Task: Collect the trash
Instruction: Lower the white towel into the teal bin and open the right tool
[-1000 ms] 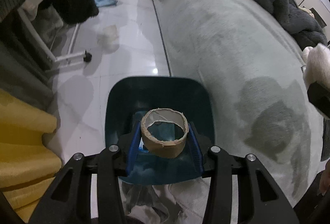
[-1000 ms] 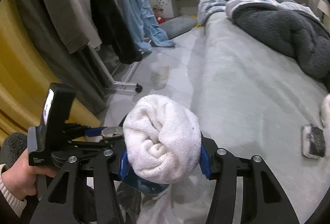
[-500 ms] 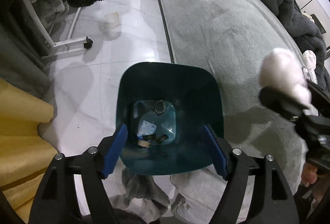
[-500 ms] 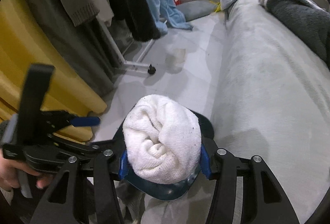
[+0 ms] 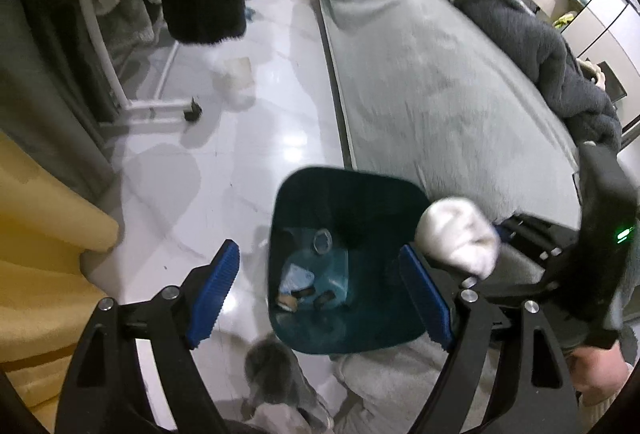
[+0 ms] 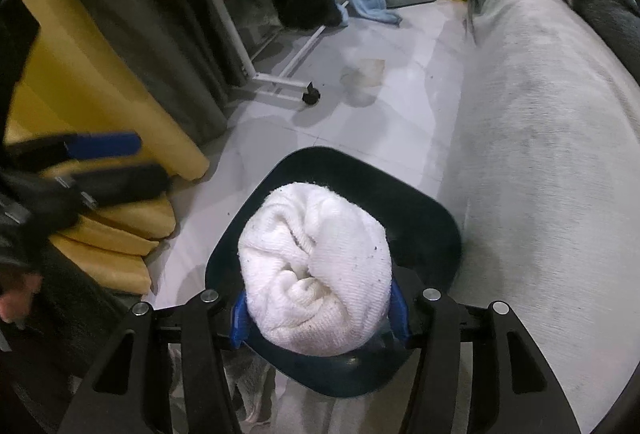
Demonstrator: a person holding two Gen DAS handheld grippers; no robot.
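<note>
A dark teal trash bin (image 5: 352, 176) stands on the white floor beside the bed. Inside it lie a cardboard tape ring (image 5: 322, 241) and a few scraps. My left gripper (image 5: 318, 254) hangs over the bin, its jaws opening wide with nothing between them. The right gripper (image 6: 320, 318) is shut on a rolled white cloth (image 6: 316, 270), held just above the bin's (image 6: 444, 218) opening. From the left wrist view that cloth (image 5: 458, 238) sits at the bin's right rim. In the right wrist view the left gripper (image 6: 104, 162) shows blurred at the left.
A grey-covered bed (image 5: 440, 94) with a dark fleece blanket (image 5: 560, 54) runs along the right. A clothes rack on a caster (image 5: 192, 112) and yellow fabric (image 5: 40, 234) are at the left. A crumpled clear wrapper (image 5: 238, 82) lies on the floor; a grey cloth (image 5: 272, 362) is below the bin.
My left gripper let go of the cardboard ring, which dropped into the bin, and its jaws spread wide. The right gripper came down over the bin with the cloth.
</note>
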